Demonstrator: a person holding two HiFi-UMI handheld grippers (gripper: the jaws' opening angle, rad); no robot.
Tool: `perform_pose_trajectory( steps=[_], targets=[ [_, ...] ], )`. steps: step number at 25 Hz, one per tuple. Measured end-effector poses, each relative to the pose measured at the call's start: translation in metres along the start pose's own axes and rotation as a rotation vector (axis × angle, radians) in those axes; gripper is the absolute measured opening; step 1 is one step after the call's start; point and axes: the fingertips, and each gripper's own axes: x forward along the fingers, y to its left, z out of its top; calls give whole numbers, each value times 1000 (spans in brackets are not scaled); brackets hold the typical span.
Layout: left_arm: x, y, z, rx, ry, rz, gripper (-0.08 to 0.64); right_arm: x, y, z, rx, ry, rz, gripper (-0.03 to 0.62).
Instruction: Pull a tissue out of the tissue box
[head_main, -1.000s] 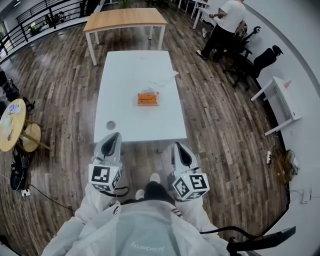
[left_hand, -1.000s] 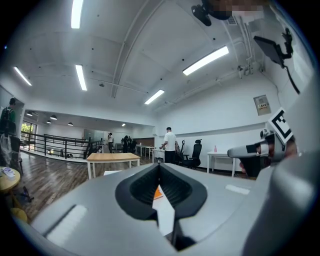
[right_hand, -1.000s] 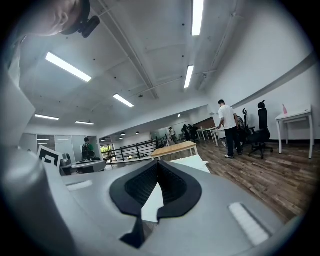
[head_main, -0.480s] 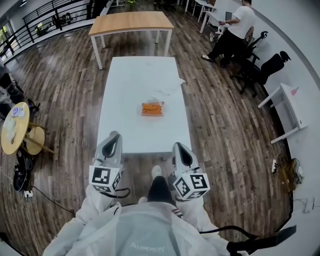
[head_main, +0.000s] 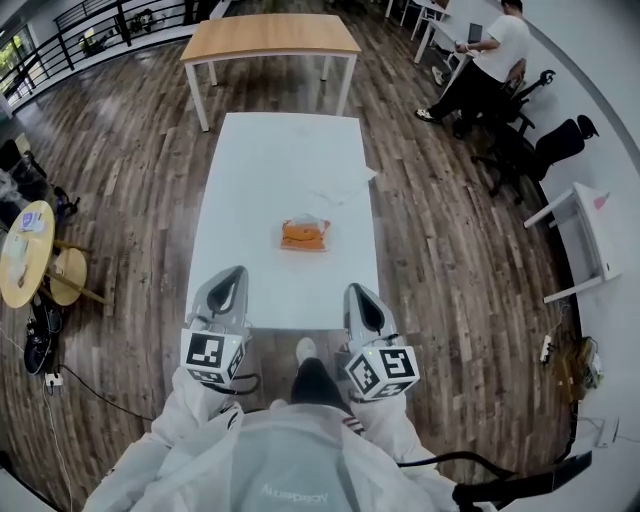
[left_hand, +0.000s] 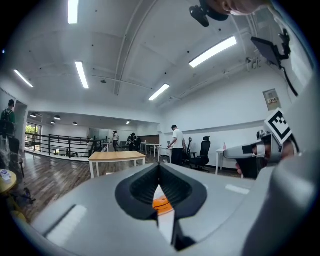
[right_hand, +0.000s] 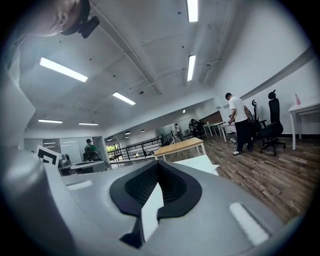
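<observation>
In the head view an orange tissue box lies on the long white table, near its middle and a bit to the right. My left gripper and right gripper are held level side by side at the table's near end, well short of the box. Both are shut with nothing between the jaws. In the left gripper view the left gripper has its tips together, and the orange box shows through the slot below them. In the right gripper view the right gripper is likewise closed, with the white table ahead.
A loose white tissue lies on the table beyond the box. Behind it stands a wooden table. A person and office chairs are at the back right, a white desk at right, a round yellow table at left.
The table and the tissue box have come nearer in the head view as I move forward. Both grippers now reach the table's near end and stay shut.
</observation>
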Motion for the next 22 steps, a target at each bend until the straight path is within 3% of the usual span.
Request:
perform_pose_trajectory(
  steps=[22],
  targets=[
    [94, 19, -10, -4, 72, 33, 0, 93, -53, 7, 46, 58, 56, 0]
  ],
)
